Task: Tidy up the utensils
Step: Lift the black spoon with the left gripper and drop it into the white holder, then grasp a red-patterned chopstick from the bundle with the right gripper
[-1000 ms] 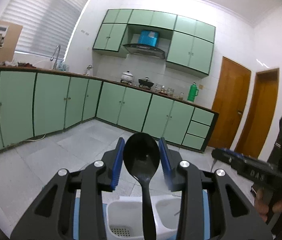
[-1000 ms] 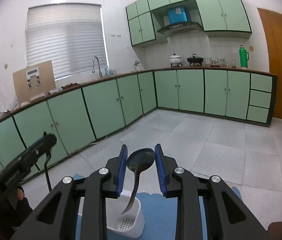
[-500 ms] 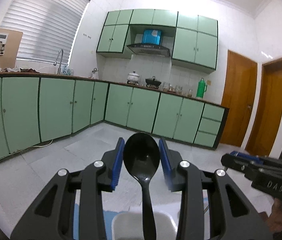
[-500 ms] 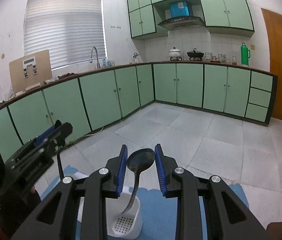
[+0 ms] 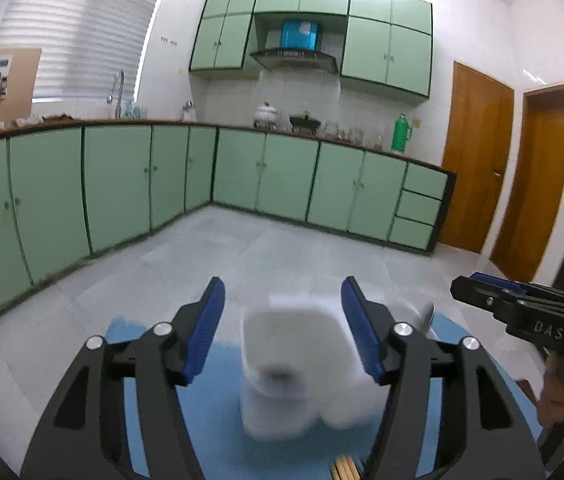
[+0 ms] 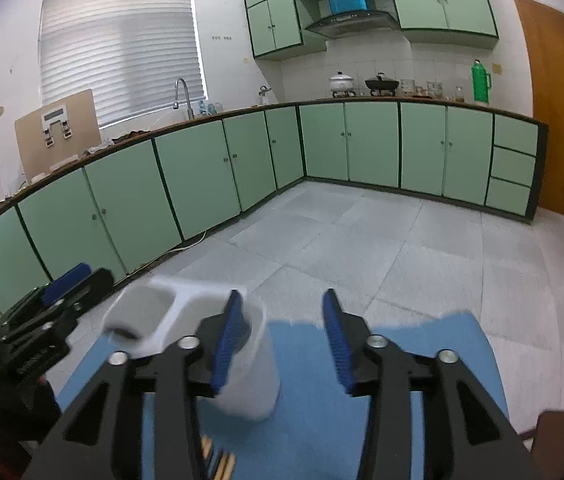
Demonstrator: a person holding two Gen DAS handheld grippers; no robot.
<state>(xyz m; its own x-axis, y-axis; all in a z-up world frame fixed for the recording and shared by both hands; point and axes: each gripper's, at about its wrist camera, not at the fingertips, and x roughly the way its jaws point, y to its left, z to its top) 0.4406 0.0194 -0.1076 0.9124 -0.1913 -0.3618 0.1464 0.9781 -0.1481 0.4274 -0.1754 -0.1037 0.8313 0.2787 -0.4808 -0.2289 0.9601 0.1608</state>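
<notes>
White holder (image 5: pixel 297 364) (blurry), blue mat (image 6: pixel 401 360), blue-padded tongs (image 5: pixel 282 332).

Bright, even indoor light; fisheye-bent edges; white utensil holder (image 5: pixel 295 364) motion-blurred.

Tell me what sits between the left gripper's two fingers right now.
In the left wrist view, the blurred white utensil holder shows between the open left gripper fingers, standing on the blue mat beyond them. Nothing is gripped.
</notes>
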